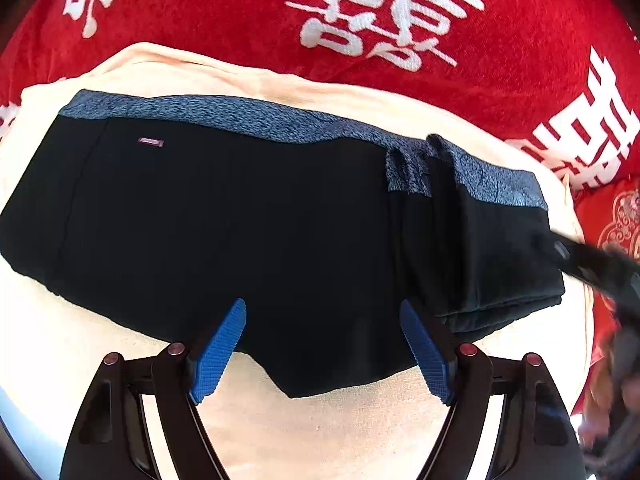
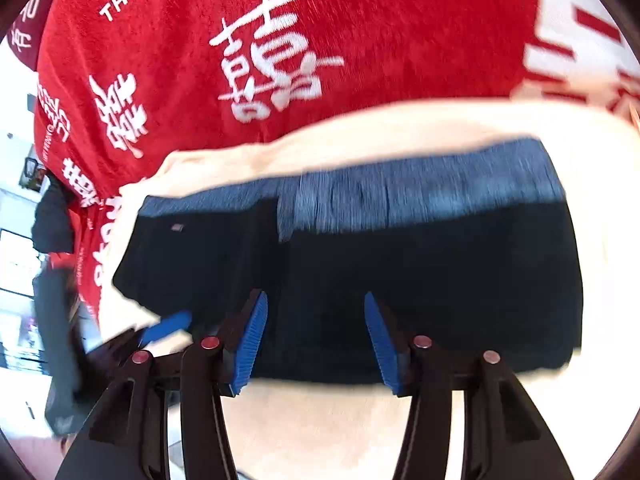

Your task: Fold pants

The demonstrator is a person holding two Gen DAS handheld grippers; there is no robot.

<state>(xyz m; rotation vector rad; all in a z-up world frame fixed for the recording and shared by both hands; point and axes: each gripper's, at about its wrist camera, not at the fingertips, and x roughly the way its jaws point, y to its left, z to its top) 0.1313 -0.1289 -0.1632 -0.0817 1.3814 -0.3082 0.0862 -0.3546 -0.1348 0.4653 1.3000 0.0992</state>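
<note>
pants (image 1: 240, 216): black, blue waistband, lying on cream cloth (image 1: 280, 432) over red blanket (image 1: 520, 60) | progress: folded into compact stack, I judge little left | my left tongs (image 1: 322, 344): spread, empty | my right tongs (image 2: 314, 340): spread, empty

So the base layer is a red plush blanket (image 1: 500, 40) with big white double-happiness characters (image 1: 384, 12) all over it, filling everything from about 9 o'clock round to 3 in both wrist views. On top of that sits a cream cloth (image 1: 280, 432), some kind of towel or sheet, pale and a bit rumpled along its 12 o'clock edge. The black pants (image 1: 240, 220) lie flat on the cream cloth, blue patterned waistband (image 1: 248, 118) toward 12 o'clock, with one end folded over itself at 3 o'clock.
</note>
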